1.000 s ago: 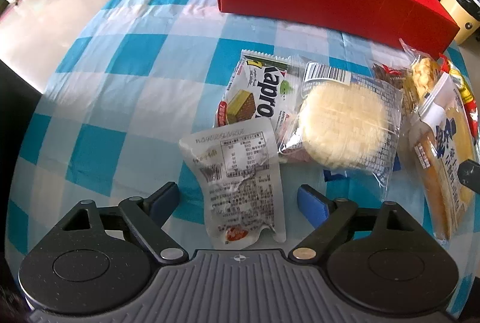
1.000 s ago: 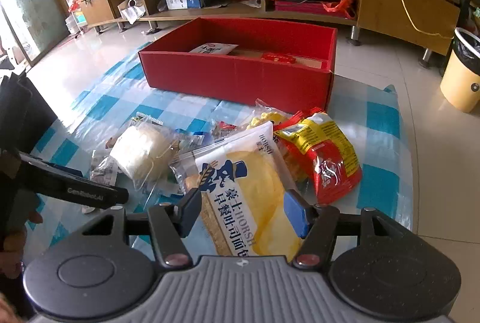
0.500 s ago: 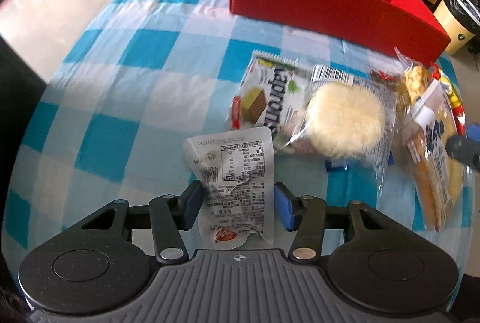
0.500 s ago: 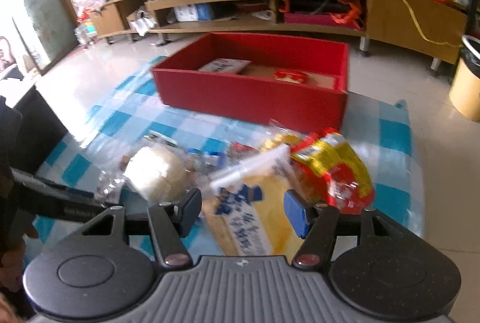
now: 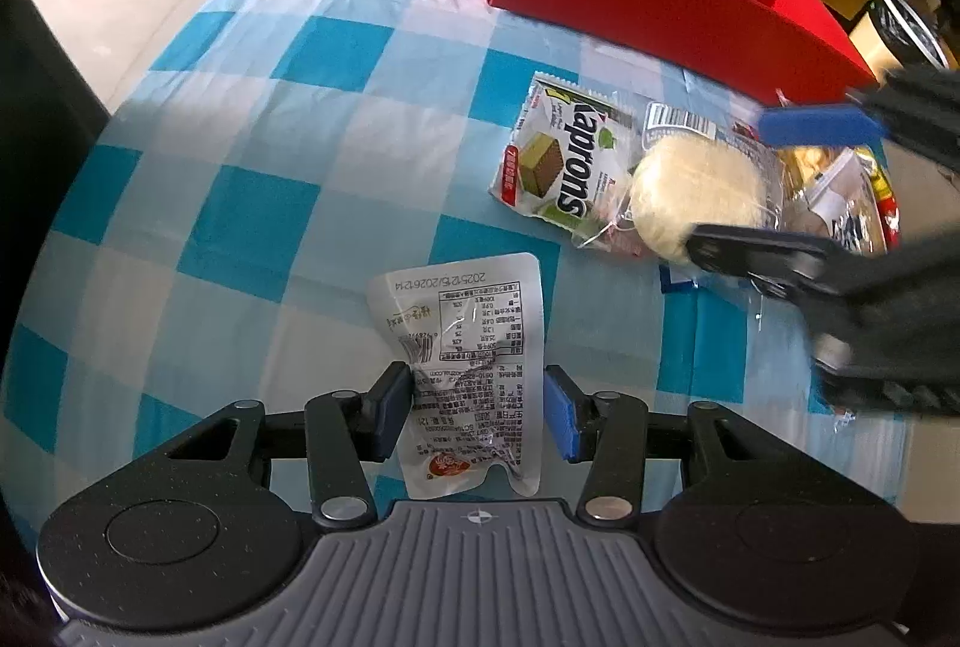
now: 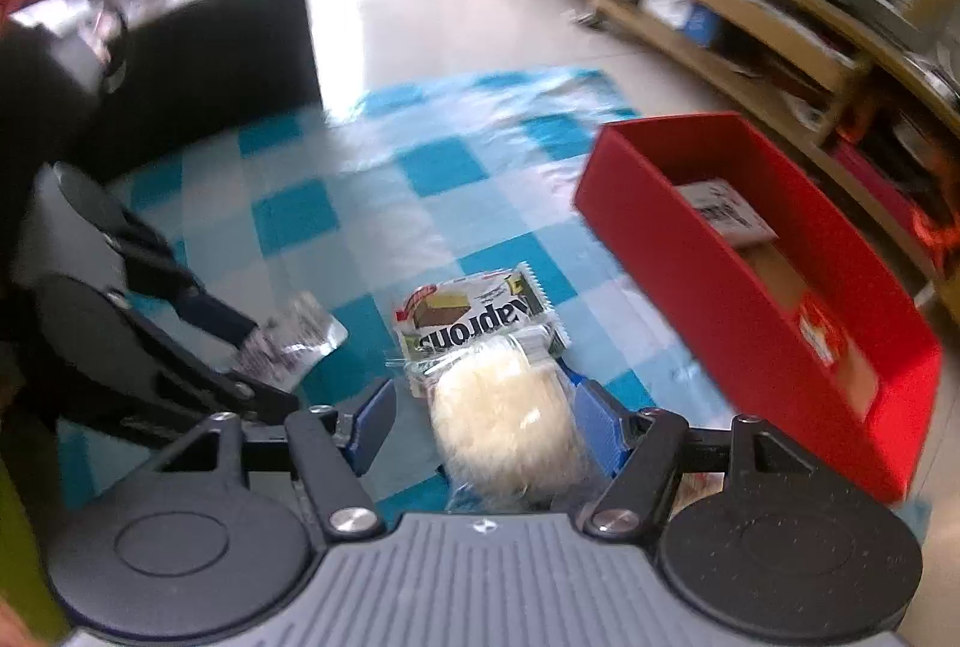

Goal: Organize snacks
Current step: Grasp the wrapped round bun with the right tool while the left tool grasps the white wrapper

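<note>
Left tongs (image 5: 478, 410) were closing on the light, crinkly silver pouch (image 5: 465, 371), low centre; right tongs (image 6: 486, 422), opening, straddled the soft wrapped bun (image 6: 503, 407), ungripped

left hand-held gripper (image 5: 478, 410) closing on white packet (image 5: 465, 368)

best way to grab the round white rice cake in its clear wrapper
Grip the round white rice cake across its puffy middle, coming from above with one pad on each side. It lies flat on the cloth, partly over the wafer pack, so its rounded edges are exposed. The right gripper, jaws opening, already straddles it.
</note>
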A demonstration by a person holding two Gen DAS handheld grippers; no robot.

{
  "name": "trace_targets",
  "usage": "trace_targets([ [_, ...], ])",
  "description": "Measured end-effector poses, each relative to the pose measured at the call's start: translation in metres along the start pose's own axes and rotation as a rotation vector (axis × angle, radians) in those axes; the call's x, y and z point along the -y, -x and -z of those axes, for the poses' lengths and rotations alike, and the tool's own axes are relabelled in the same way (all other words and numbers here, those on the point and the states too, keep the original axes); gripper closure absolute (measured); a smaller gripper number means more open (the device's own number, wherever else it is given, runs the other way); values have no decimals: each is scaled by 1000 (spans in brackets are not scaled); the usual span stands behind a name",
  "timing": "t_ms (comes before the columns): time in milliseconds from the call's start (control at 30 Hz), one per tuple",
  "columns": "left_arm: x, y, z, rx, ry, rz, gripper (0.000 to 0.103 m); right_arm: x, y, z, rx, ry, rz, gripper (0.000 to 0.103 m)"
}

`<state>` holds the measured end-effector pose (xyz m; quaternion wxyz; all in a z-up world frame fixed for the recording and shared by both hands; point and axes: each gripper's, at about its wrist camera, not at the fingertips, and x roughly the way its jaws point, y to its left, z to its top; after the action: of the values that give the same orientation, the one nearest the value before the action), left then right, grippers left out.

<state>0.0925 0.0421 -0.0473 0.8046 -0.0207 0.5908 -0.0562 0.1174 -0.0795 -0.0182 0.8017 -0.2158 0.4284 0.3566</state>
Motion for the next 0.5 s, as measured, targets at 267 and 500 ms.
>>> trace_targets([
  [267, 5, -7, 0, -1, -54, -42, 43, -1, -32, 5, -66, -24, 65, 40],
  [500, 14, -7, 5, 16, -104, -99, 43, -7, -7, 24, -27, -222, 54, 47],
])
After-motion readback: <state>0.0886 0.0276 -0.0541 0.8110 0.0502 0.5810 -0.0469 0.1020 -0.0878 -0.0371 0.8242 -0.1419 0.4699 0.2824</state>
